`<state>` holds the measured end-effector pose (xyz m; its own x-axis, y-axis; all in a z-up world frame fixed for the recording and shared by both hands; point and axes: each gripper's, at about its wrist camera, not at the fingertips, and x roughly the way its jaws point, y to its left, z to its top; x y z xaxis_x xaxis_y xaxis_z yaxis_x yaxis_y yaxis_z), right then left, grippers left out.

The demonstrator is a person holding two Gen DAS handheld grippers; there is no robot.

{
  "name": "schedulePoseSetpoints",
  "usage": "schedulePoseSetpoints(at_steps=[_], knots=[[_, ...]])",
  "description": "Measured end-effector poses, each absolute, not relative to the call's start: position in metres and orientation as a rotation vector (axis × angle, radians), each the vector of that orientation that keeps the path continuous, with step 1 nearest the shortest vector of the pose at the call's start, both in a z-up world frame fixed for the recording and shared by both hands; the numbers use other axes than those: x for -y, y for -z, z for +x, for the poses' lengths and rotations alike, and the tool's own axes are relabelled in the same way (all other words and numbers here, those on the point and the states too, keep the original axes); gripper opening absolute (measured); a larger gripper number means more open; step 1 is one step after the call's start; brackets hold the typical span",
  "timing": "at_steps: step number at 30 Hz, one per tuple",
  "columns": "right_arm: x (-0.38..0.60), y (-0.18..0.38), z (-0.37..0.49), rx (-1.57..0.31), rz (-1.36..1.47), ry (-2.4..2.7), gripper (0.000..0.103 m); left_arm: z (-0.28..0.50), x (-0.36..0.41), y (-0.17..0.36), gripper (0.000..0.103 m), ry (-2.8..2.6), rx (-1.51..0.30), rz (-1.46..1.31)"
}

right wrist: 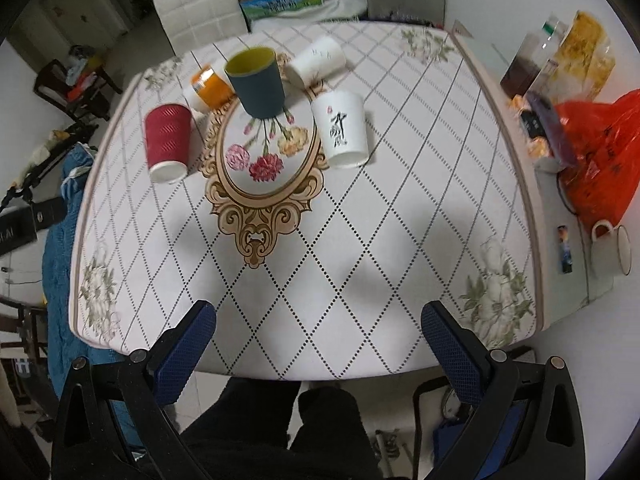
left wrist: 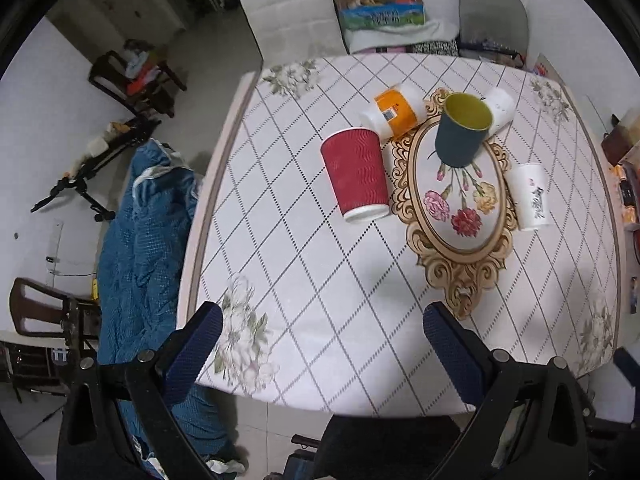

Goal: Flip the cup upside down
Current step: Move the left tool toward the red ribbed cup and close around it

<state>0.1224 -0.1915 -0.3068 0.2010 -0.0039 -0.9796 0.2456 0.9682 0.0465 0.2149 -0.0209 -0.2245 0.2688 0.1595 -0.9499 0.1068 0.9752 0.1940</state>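
A dark blue cup [left wrist: 462, 130] with a yellow inside stands upright, mouth up, at the far end of the oval floral mat [left wrist: 460, 236]; it also shows in the right wrist view [right wrist: 256, 82]. A red ribbed paper cup [left wrist: 356, 174] [right wrist: 167, 142] stands upside down left of the mat. A white cup with black writing [left wrist: 531, 196] [right wrist: 343, 128] stands upside down to the right. An orange-and-white cup [left wrist: 394, 110] [right wrist: 210, 88] and a white cup [left wrist: 500, 106] [right wrist: 318, 60] lie on their sides behind. My left gripper [left wrist: 322, 320] and right gripper [right wrist: 318, 316] are open and empty, high above the table's near edge.
The table [right wrist: 400, 240] has a white diamond-pattern cloth. Chairs [left wrist: 292, 16] and a box [left wrist: 380, 8] stand behind it. A blue quilt [left wrist: 152, 240] hangs at the left. A red bag [right wrist: 600, 152], jars and a white mug [right wrist: 610, 250] sit on a side surface at right.
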Motion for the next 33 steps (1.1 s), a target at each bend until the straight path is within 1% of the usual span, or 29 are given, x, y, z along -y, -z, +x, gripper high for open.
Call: schedulePoseSetpoints(at_steps=[7,18,23,33], knots=[[0.184,0.345,0.150,-1.443,0.238,0.216,0.103,0.277,0.018,0.258,0.103,-0.004,-1.373,0.219],[0.184,0.392,0.187,-1.535,0.232,0.276,0.103,0.352,0.028,0.311,0.103,0.057,-1.522,0.172],[0.184,0.410,0.202,-1.576,0.220,0.293,0.103,0.374,0.033,0.334,0.103,0.099,-1.602,0.146],[0.184,0.432,0.221,-1.650,0.210,0.324,0.103,0.407,0.046,0.367,0.103,0.148,-1.700,0.107]])
